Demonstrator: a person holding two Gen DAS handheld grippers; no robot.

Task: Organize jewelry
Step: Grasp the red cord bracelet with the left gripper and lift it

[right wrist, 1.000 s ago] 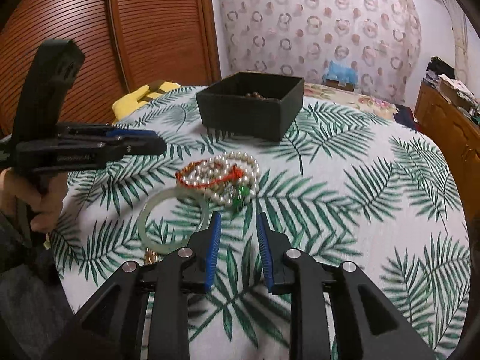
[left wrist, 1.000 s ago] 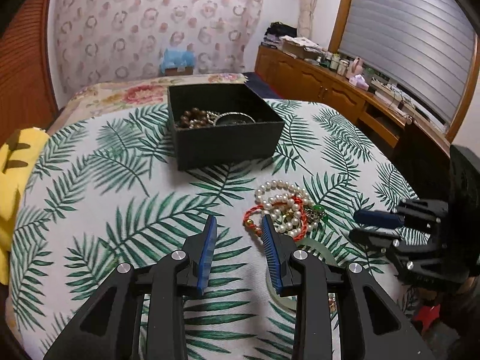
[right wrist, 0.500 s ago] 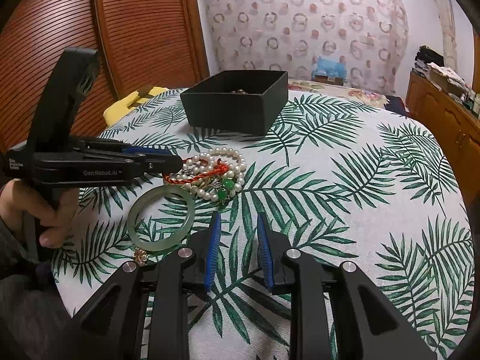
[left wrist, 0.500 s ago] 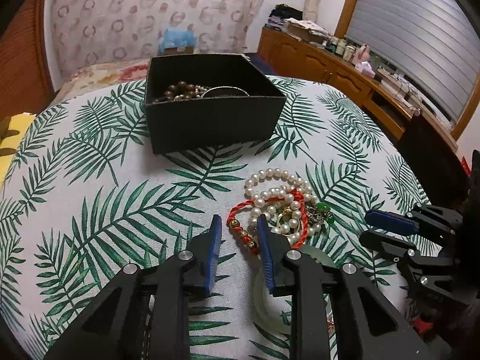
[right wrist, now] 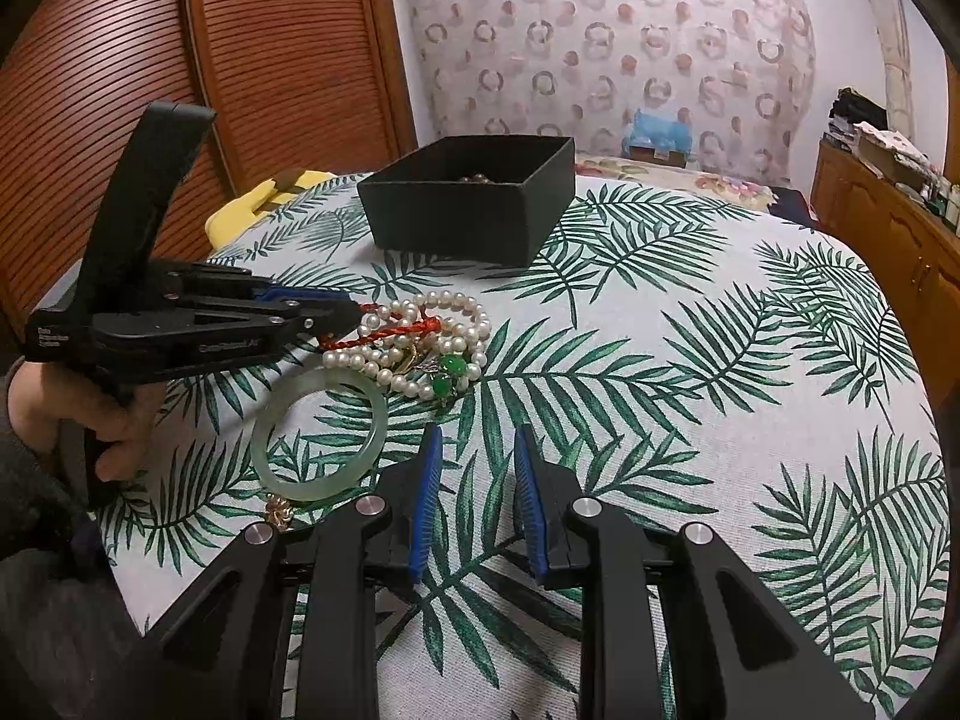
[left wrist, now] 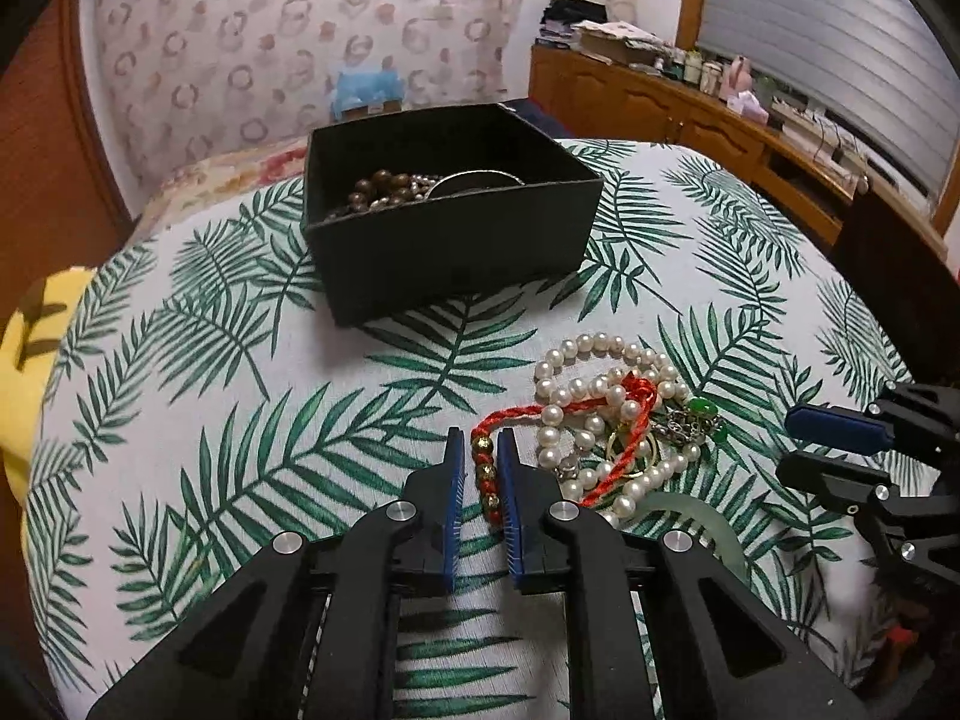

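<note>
Partly done: brown wooden beads, silver bangle already in black square box [left wrist: 456, 252]. Left hand-held gripper [left wrist: 480, 450], jaws just closing, pinches red braided cord bracelet [left wrist: 489, 474] on tabletop [left wrist: 240, 372]; pearls, jade bangle remain. Right hand-held gripper [right wrist: 478, 450] part-open, empty.

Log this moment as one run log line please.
left gripper: closing on red cord bracelet | right gripper: open, empty | black box: partly filled

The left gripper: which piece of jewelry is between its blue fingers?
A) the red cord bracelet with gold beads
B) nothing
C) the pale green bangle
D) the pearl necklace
A: the left gripper has closed its jaws around the red cord bracelet, gold beads between the pads.
</note>
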